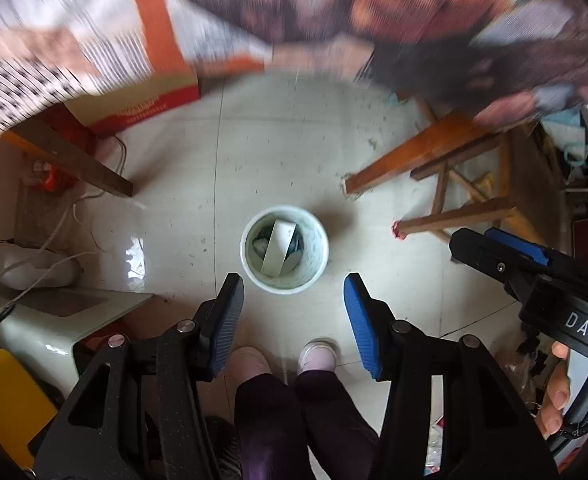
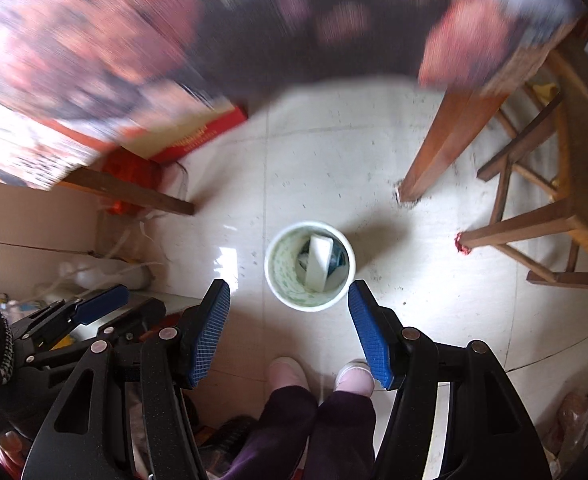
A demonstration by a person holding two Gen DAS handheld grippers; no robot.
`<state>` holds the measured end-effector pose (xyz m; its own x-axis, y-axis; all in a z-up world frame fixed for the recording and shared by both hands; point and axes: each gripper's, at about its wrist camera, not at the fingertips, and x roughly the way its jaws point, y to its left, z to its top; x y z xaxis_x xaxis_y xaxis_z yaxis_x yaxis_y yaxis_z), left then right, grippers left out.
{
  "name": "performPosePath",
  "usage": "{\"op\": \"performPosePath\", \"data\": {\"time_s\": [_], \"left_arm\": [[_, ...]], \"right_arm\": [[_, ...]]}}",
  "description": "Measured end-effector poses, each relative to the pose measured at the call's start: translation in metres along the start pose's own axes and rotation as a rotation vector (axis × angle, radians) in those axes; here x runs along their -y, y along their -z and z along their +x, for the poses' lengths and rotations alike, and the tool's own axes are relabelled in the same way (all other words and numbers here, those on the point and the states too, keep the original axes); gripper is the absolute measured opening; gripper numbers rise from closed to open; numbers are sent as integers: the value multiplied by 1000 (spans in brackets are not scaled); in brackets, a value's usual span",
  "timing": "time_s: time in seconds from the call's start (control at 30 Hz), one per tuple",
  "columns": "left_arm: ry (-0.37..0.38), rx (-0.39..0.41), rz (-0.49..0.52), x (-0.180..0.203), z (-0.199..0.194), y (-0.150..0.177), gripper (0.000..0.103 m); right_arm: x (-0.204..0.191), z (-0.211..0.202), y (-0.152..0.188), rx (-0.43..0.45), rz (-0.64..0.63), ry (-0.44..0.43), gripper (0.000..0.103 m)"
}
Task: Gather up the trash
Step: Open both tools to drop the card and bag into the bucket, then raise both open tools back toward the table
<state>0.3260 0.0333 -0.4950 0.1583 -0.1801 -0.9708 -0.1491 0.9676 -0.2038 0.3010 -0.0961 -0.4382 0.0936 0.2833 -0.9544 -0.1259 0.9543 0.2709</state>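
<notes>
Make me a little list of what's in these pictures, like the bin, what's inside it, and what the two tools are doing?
bin: white round trash bin standing upright on the tiled floor
inside bin: a white flat piece leaning, with darker scraps under it
left tool: open, empty, high above the bin
right tool: open, empty, also above the bin
nearby: wooden stool to one side, red box on the other
person: feet in light shoes by the bin

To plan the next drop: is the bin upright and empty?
Upright, not empty: the bin shows its round rim from above, with a white box inside.
</notes>
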Motion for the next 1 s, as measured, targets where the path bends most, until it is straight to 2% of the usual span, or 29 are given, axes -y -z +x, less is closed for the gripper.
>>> {"op": "performPosePath", "data": {"time_s": [0.27,0.4,0.6,0.7,0.87,0.9,0.93,1.0], "left_arm": [[1,171,-4,9,-143,-10,51],[21,256,-6,14,-207,-12,51],[28,415,34,16,-306,-10,51],[14,501,65,20,-349,-2,54],[21,620,118,23,-408,7,66],[17,643,126,23,-418,10,73],[11,661,130,22,-427,12,87],[-2,711,135,21,-441,17,102]], "right_arm": [[-44,-128,-17,153,-53,-8,58],[-69,-196,-18,272,-105,17,58],[-108,-286,-4,464,-157,31,58],[-122,-321,4,554,-172,40,66],[-145,-373,18,698,-181,47,80],[-148,-379,20,718,-180,51,82],[-152,-385,22,742,-178,56,84],[-157,-393,27,782,-175,63,90]]}}
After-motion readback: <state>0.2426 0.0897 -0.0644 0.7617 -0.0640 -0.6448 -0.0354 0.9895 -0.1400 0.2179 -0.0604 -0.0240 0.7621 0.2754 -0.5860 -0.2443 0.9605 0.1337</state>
